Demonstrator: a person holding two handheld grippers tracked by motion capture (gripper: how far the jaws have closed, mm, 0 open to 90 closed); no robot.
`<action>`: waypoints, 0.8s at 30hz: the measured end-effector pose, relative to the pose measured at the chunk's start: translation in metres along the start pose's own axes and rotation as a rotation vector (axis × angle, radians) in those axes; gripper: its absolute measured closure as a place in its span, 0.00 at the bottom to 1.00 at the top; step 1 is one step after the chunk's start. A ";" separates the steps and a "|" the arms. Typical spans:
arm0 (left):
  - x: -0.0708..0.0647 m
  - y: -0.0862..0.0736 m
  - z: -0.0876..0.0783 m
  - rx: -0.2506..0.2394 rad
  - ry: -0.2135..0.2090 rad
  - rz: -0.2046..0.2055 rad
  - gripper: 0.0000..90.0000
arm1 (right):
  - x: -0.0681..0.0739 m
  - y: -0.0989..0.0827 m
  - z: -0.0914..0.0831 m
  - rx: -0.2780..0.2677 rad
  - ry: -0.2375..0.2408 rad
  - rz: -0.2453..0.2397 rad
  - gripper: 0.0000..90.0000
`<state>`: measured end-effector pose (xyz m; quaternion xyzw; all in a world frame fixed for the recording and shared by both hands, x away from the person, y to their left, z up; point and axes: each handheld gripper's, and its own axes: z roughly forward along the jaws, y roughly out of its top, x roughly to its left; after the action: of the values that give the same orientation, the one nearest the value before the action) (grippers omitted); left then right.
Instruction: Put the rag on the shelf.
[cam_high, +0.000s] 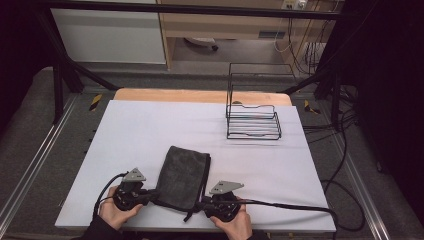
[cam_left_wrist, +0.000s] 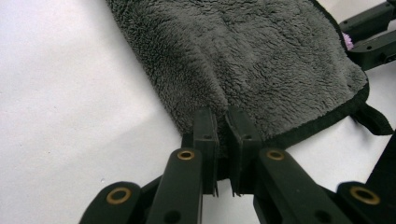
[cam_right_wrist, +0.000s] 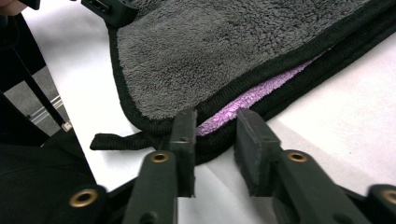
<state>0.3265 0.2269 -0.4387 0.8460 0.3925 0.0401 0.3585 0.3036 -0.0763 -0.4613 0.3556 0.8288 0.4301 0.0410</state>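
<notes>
White table sheet (cam_high: 150, 130), black wire rack (cam_high: 253, 120) at far right. Folded grey fleece towel (cam_high: 183, 176), purple inner layer, lies near front edge. Left gripper (cam_left_wrist: 223, 122) clenched on towel's left corner. Right gripper (cam_right_wrist: 214, 125) straddles right hem, not pinching.

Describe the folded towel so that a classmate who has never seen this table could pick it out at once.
On the white table, look at the near edge, between the left gripper and the right gripper. The towel lies there, folded into a long strip. Unlike the black wire rack farther back, it is soft, dark grey fleece with black edging, a small loop and a purple inner side.
</notes>
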 end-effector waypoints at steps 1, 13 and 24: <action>0.000 0.000 0.000 0.000 0.001 -0.001 0.93 | 0.000 0.000 0.000 -0.002 0.003 -0.002 0.87; -0.007 0.000 -0.002 -0.039 -0.026 -0.056 0.94 | -0.013 0.010 -0.007 0.023 0.033 -0.013 0.95; -0.033 0.002 -0.001 -0.048 0.061 -0.038 0.94 | -0.034 0.014 -0.018 0.064 0.086 -0.020 0.93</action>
<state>0.3041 0.2040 -0.4298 0.8280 0.4180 0.0686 0.3674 0.3302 -0.1044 -0.4480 0.3296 0.8467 0.4177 -0.0016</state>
